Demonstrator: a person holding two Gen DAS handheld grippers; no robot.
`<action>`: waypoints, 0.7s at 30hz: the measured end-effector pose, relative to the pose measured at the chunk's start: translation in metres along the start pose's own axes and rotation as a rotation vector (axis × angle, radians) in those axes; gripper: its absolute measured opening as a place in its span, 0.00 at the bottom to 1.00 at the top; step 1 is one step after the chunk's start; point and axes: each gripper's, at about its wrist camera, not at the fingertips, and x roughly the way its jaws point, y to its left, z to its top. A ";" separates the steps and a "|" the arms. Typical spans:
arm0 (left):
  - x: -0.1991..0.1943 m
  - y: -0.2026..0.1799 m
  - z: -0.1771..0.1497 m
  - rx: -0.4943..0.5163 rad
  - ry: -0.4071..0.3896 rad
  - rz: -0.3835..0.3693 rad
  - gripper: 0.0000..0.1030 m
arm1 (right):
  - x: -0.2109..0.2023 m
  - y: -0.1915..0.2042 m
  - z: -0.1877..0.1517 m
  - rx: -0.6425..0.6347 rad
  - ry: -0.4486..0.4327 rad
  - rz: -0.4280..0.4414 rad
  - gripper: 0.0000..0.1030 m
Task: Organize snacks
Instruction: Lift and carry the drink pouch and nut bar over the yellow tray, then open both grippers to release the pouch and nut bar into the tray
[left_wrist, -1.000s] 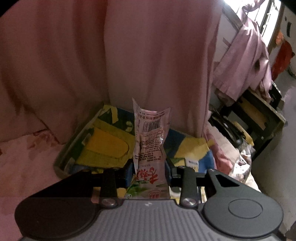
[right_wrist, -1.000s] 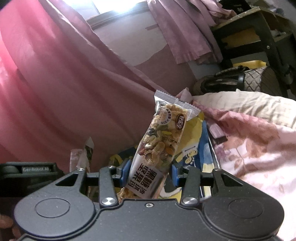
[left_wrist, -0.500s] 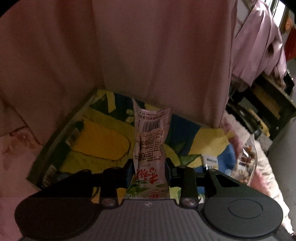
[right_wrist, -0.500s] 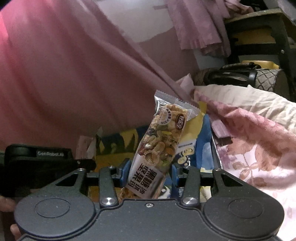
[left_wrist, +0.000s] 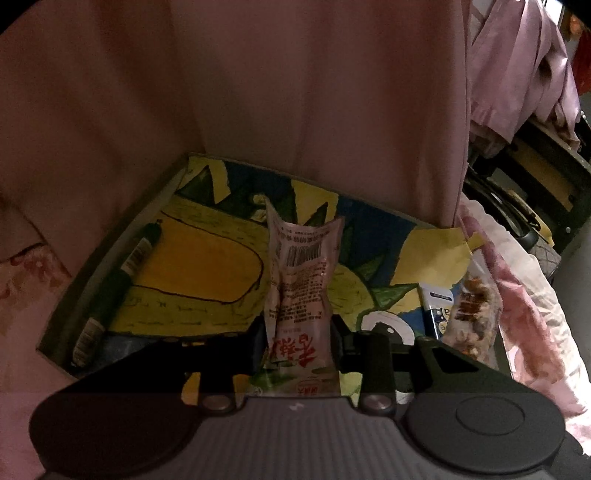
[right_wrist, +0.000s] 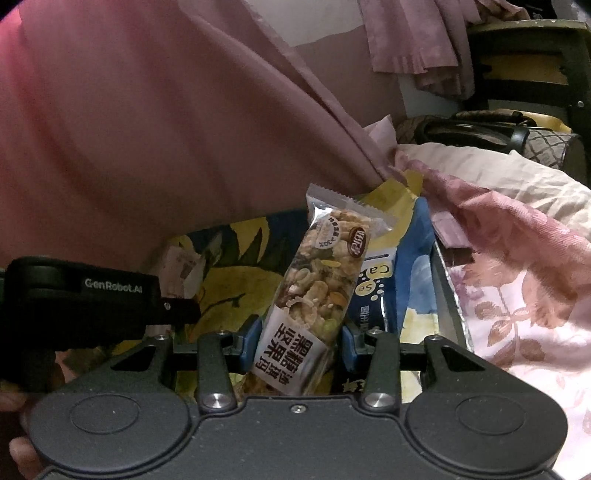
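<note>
Two tongs loaded: left tongs (left_wrist: 299, 345) pinching pink sachet (left_wrist: 301, 280), right tongs (right_wrist: 297, 341) clamping nut bar (right_wrist: 317, 295). Lower over box (left_wrist: 110, 266) floor, release flat, clear of marker (left_wrist: 122, 277).

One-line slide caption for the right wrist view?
Right claw grips a nut bar over the colourful box, left claw alongside.

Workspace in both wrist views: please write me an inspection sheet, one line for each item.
Surface: colourful tray with yellow, blue and green drawing, on floral bedding.
Job's things: pink snack pouch upright in the left gripper; nut bar upright in the right gripper; blue-white packet in the tray.
Clutter: dark marker pen along the tray's left edge.
Grippers: both shut on snacks, over the tray.
Cables: nothing seen.
Surroundings: pink curtain, dark bag.
</note>
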 end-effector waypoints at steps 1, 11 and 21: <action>0.001 0.000 0.000 0.002 0.000 0.001 0.38 | 0.001 0.001 -0.001 -0.005 0.001 -0.001 0.44; 0.004 0.001 -0.002 0.012 -0.003 0.005 0.45 | 0.014 0.005 0.000 -0.016 0.031 -0.012 0.47; -0.025 0.015 -0.002 -0.045 -0.046 0.040 0.70 | -0.005 0.007 0.006 -0.029 0.016 -0.020 0.80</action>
